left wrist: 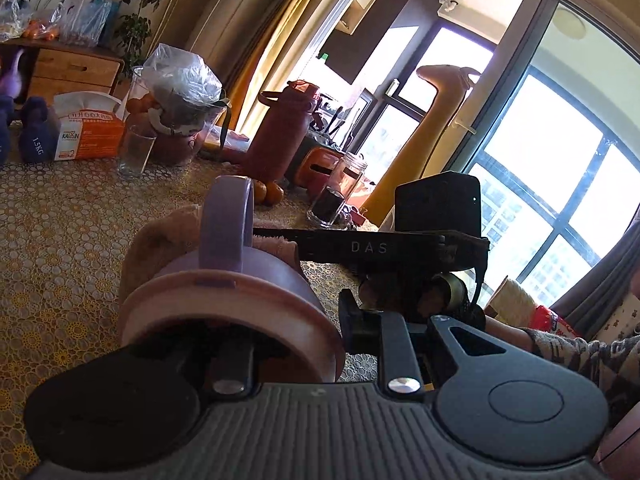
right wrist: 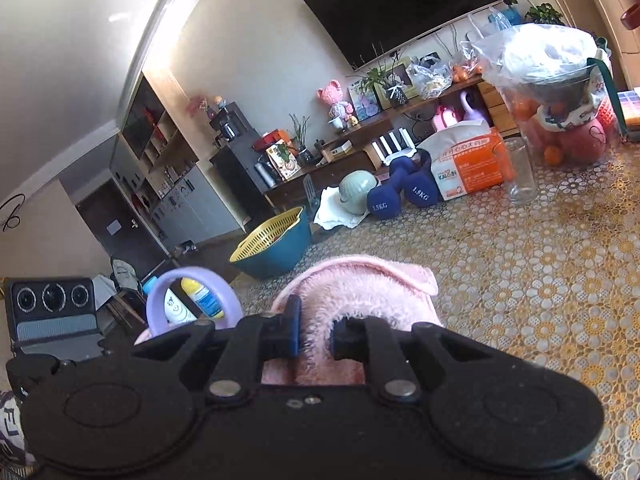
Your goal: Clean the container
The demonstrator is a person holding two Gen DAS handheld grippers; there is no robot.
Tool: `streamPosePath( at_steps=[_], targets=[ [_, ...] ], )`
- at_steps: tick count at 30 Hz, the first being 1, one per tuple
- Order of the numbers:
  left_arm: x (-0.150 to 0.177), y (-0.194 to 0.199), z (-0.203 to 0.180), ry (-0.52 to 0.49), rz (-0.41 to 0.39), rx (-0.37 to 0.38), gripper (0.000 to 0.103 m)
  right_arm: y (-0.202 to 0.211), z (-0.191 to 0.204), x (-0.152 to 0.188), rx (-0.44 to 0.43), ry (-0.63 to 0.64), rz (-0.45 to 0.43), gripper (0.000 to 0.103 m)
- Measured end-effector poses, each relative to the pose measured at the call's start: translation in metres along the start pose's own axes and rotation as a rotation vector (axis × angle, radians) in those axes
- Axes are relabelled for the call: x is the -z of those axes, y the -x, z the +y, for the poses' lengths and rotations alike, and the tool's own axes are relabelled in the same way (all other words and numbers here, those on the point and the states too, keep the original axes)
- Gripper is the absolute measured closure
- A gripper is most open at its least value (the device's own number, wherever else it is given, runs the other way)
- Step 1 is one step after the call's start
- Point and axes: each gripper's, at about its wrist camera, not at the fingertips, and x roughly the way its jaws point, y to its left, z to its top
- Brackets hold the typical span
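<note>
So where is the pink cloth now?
In the right wrist view the cloth is pinched in the right gripper, just right of the container's purple handle.

Bright daylight pours through a tall dark-framed window (left wrist: 536, 184) with a yellow curtain (left wrist: 280, 40) drawn to one side. The surface (right wrist: 540, 280) wears a gold floral lace cloth. Against the pale wall (right wrist: 248, 40) hangs a large black television (right wrist: 400, 4) above a long wooden shelf unit (right wrist: 360, 148) crowded with plants and ornaments. Farther off stand open shelving (right wrist: 160, 132) and a dark door (right wrist: 116, 228).
</note>
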Motion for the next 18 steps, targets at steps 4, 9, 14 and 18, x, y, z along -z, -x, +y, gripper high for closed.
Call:
streamPosePath(
  at_steps=[4,9,14,18],
  targets=[
    [-0.001,-0.003,0.004,0.004,0.008,-0.031,0.081,-0.003,-0.005,0.005,0.003,-0.027,0.007,0.09],
    [-0.005,-0.006,0.01,0.012,0.013,-0.06,0.081,-0.004,-0.012,0.006,0.019,-0.03,0.021,0.09],
    [-0.008,-0.006,0.015,0.016,0.013,-0.091,0.081,-0.003,-0.018,0.008,0.02,-0.05,0.028,0.09],
    [-0.011,-0.005,0.021,0.024,0.017,-0.126,0.081,-0.003,-0.022,0.013,0.023,-0.06,0.042,0.09]
  ],
)
